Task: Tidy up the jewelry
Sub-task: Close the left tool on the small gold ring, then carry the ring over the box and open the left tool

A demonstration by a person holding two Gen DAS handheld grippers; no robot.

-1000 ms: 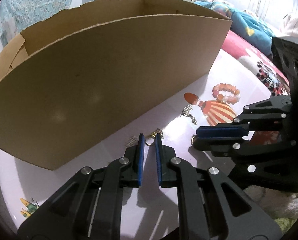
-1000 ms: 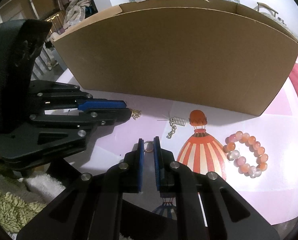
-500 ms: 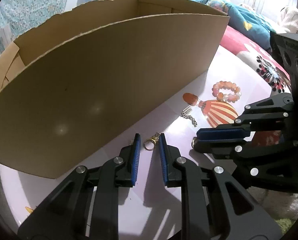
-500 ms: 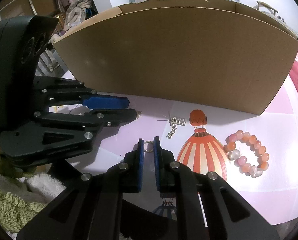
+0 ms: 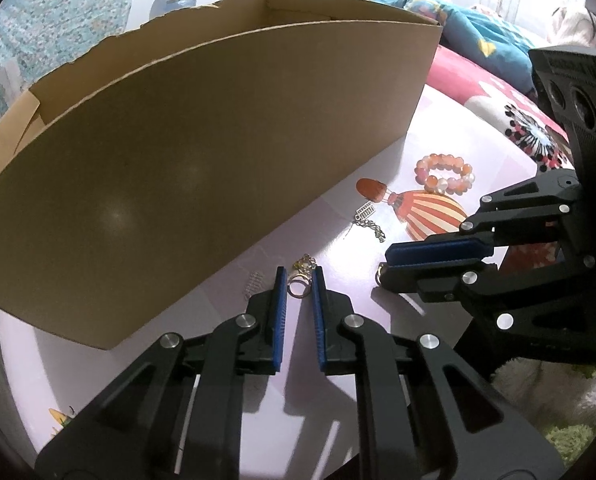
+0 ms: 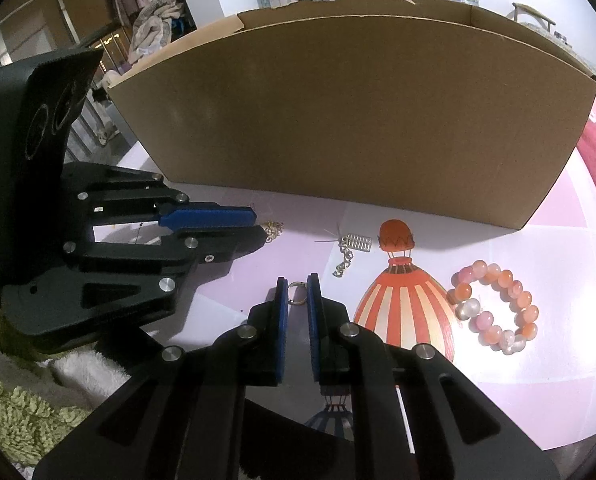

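Note:
A small gold ring with a chain charm point(image 5: 298, 289) lies on the pale pink table top just in front of the cardboard box point(image 5: 218, 140). My left gripper point(image 5: 299, 278) has it between its blue pads; the jaws are closing and the pads touch the ring's sides. My right gripper point(image 6: 297, 286) is shut on a thin metal ring point(image 6: 297, 295) at its tips, low over the table. A pink and orange bead bracelet point(image 6: 494, 308) and a silver charm on a short chain point(image 6: 350, 250) lie loose to the right.
The tall box wall point(image 6: 358, 120) fills the space behind both grippers. A small silver spring-like piece point(image 5: 253, 284) lies left of the left fingertips. A green shaggy rug point(image 6: 22, 416) is below the table edge; bedding point(image 5: 478, 40) lies at the far right.
The left jaws widened, slid forward around the gold ring, then narrowed onto it. The right gripper has stayed still with its ring.

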